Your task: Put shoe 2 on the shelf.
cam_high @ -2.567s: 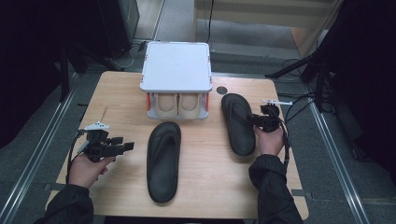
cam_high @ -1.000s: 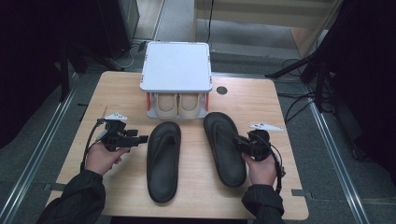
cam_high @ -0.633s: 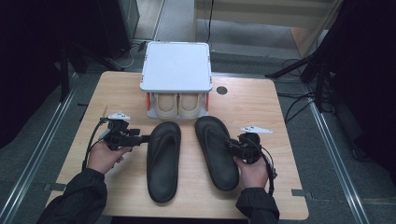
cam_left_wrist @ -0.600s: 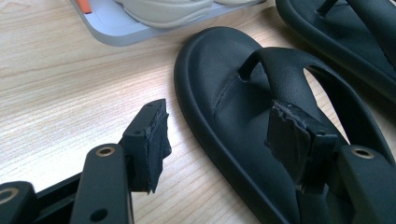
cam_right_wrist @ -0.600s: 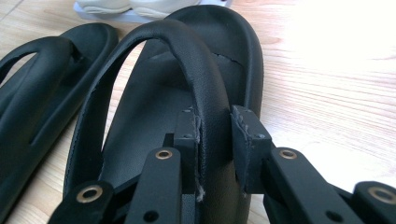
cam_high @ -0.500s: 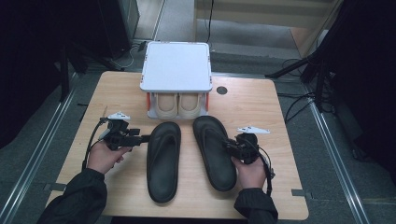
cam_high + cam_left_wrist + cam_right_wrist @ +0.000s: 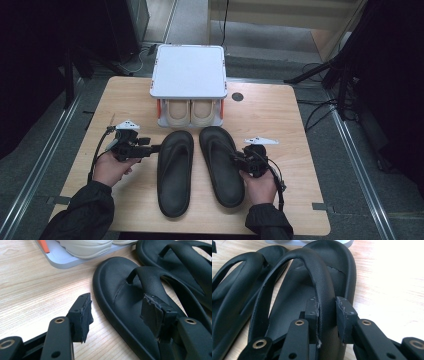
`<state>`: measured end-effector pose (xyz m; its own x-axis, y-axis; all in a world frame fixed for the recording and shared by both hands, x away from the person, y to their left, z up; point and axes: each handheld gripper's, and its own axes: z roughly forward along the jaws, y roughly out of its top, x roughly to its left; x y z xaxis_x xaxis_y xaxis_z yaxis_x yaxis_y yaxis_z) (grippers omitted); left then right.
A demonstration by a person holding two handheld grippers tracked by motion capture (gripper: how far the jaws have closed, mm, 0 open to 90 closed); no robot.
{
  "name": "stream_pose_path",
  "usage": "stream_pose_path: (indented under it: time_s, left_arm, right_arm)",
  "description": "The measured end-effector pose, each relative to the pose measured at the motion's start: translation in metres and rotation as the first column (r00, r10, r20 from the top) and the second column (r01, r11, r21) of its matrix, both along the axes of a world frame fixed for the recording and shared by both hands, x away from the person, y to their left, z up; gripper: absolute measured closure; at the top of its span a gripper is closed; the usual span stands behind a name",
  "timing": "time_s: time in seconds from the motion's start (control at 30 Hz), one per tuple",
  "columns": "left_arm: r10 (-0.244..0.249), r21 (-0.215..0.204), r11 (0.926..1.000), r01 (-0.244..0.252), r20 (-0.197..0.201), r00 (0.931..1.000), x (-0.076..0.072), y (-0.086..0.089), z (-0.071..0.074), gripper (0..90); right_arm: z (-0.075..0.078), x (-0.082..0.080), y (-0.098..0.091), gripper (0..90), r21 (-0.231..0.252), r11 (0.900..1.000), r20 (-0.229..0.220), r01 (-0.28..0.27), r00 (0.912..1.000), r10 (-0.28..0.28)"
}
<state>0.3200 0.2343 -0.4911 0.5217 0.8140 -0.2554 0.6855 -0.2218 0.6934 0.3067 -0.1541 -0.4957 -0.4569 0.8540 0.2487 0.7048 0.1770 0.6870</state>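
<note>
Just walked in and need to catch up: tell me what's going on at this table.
A person is pairing two black sandals on the wooden table, in front of a small white rack with beige shoes under it. The right gripper is clamped on the strap of the right sandal, which lies close beside the left sandal. The left gripper sits at the left sandal's outer edge; its jaws have just been closing slightly, one pad over the table, nothing gripped.

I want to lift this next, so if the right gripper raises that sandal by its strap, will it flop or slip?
Probably light: the sandal looks like moulded foam. The right gripper pinches one side of its strap, so the sole would likely hang tilted, and the thin strap may bend. Its matte surface makes slipping unlikely.
</note>
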Motion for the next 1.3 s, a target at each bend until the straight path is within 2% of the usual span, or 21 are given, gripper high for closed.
stream_pose_path:
  time_s: [0.33, 0.67, 0.73, 0.8, 0.87, 0.97, 1.03, 1.1, 1.17, 1.2, 1.3]
  left_arm:
    - [0.007, -0.01, 0.9999, -0.007, -0.008, 0.9999, 0.0, 0.001, 0.0, 40.8]
    - [0.005, -0.001, 1.0, -0.005, -0.009, 0.9999, 0.0, 0.001, -0.001, 40.2]
    - [0.005, -0.006, 1.0, -0.005, -0.023, 0.9997, 0.0, 0.001, -0.001, 40.3]
    - [0.008, -0.004, 1.0, -0.008, -0.028, 0.9996, 0.0, 0.0, -0.001, 40.8]
    - [0.009, -0.002, 1.0, -0.009, -0.039, 0.9992, 0.0, 0.0, -0.001, 42.5]
    - [0.01, -0.049, 0.9987, -0.015, -0.087, 0.9962, 0.001, 0.003, 0.0, 50.6]
    - [0.01, -0.089, 0.9959, -0.018, -0.091, 0.9958, 0.0, 0.006, 0.001, 58.8]
    - [0.008, -0.083, 0.9965, -0.015, -0.076, 0.9971, -0.001, 0.006, 0.002, 66.4]
    - [-0.001, -0.059, 0.9982, -0.003, -0.069, 0.9976, -0.002, 0.005, 0.003, 73.0]
    - [-0.009, -0.05, 0.9987, 0.006, -0.053, 0.9985, -0.003, 0.004, 0.004, 79.3]
    - [-0.021, -0.065, 0.9977, 0.019, -0.024, 0.9995, -0.005, 0.005, 0.007, 88.0]
  right_arm:
    - [-0.006, -0.002, 0.01, 73.7, -0.011, 0.9998, -0.004, -0.015, 0.9999, 0.015]
    - [-0.01, -0.003, 0.015, 70.6, 0.009, 0.9995, -0.022, -0.03, 0.9993, 0.031]
    - [-0.01, -0.003, 0.015, 66.4, 0.001, 0.9993, -0.019, -0.038, 0.9991, 0.038]
    - [-0.009, -0.003, 0.013, 59.9, 0.026, 0.9986, -0.023, -0.047, 0.9986, 0.048]
    - [-0.003, -0.004, 0.01, 61.6, 0.025, 0.9973, 0.005, -0.069, 0.9976, 0.068]
    - [0.008, -0.009, 0.005, 65.9, 0.019, 0.995, 0.055, -0.098, 0.9937, 0.097]
    - [0.013, -0.011, -0.001, 74.1, 0.031, 0.9936, 0.068, -0.109, 0.992, 0.107]
    - [0.014, -0.009, -0.006, 82.2, 0.03, 0.9935, 0.056, -0.11, 0.9925, 0.108]
    - [0.01, -0.003, -0.011, 84.6, 0.029, 0.9946, 0.042, -0.1, 0.9942, 0.099]
    - [0.007, 0.0, -0.014, 87.0, 0.028, 0.9948, 0.029, -0.098, 0.9949, 0.097]
    - [-0.001, 0.01, -0.017, 90.0, 0.014, 0.9959, 0.002, -0.089, 0.996, 0.089]
